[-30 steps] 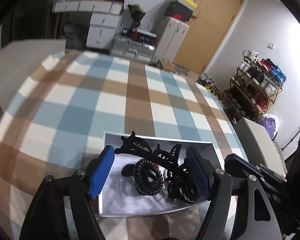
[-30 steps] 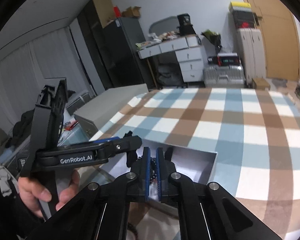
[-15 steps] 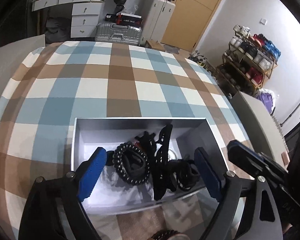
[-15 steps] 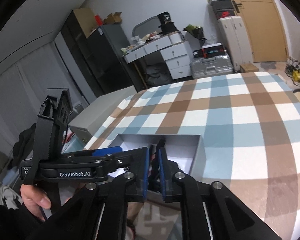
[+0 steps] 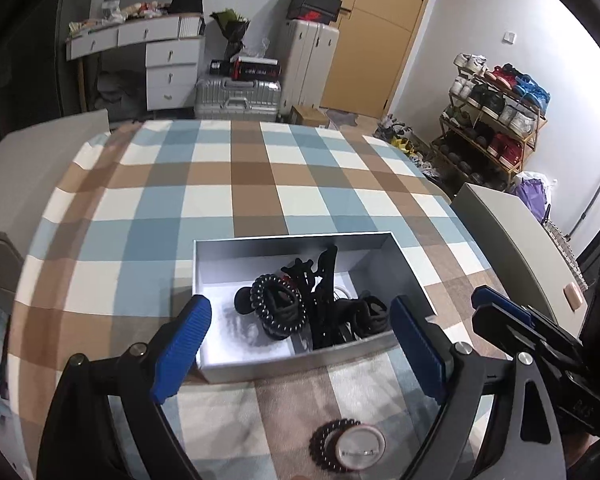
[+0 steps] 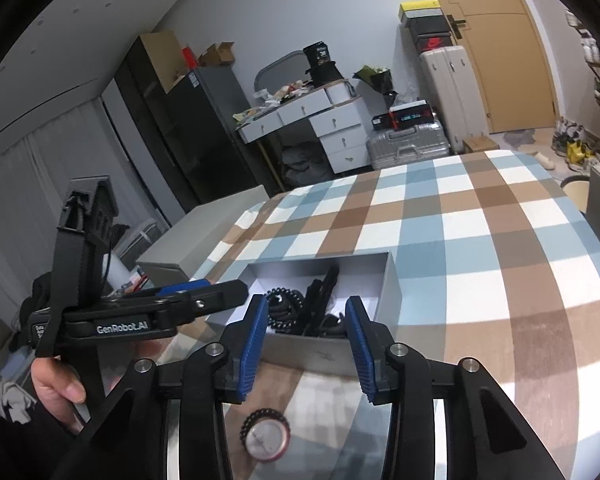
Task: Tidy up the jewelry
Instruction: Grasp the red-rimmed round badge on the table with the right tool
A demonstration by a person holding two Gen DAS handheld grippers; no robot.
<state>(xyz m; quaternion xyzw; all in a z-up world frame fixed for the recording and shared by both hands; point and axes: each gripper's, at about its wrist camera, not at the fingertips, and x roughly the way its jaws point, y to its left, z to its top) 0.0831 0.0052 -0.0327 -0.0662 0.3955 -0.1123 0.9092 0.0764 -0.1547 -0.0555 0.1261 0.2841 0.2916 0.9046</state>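
Observation:
An open grey box [image 5: 296,360] on the checked tablecloth holds a black coil hair tie [image 5: 278,308], black claw clips [image 5: 320,280] and other dark pieces. My left gripper [image 5: 300,316] hangs just before the box's near wall, wide open and empty. My right gripper [image 6: 307,312] also faces the box [image 6: 320,354]; its jaws are opening with nothing between them. Beyond them I see the coil tie [image 6: 286,308]. A round metal disc ringed by black beads [image 5: 348,446] lies on the cloth under both grippers, also in the right wrist view [image 6: 266,434].
A hand [image 6: 56,384] holds the left gripper's body [image 6: 140,320] left of the box. Grey blocks stand at the table's left [image 5: 32,168] and right [image 5: 512,240] sides. The checked cloth [image 5: 220,184] stretches beyond the box. A shoe rack [image 5: 496,120] stands far right.
Both grippers have drawn back from above the box towards its near wall. The right jaws, shut a second ago, have parted. The left jaws widened. The beaded disc has come into view.

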